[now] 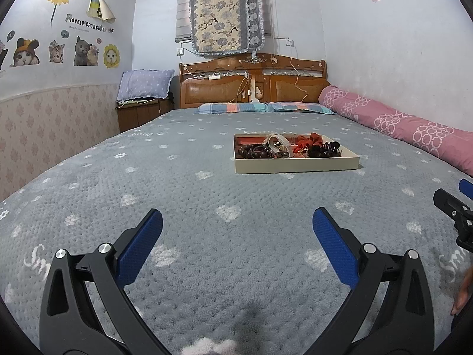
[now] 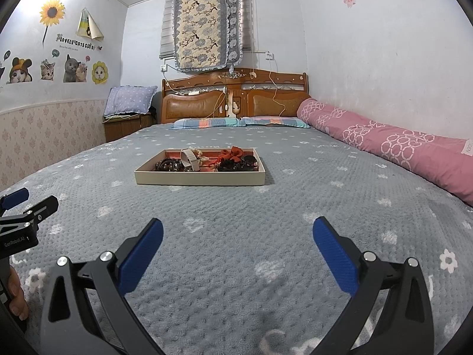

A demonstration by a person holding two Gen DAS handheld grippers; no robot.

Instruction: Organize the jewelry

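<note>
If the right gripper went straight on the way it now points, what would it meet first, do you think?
Probably the grey bedspread: the open right gripper hangs low over it. The cream tray lies ahead, slightly left of centre; depth is hard to judge.

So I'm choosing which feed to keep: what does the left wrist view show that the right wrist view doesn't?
Only the left wrist view shows the left gripper head-on, open, with the right gripper's tip at its right edge. Only the right wrist view shows the right gripper head-on, open, plus a white label on the pink bolster. Both show the cream tray of jewelry on the grey bedspread, untouched.
</note>
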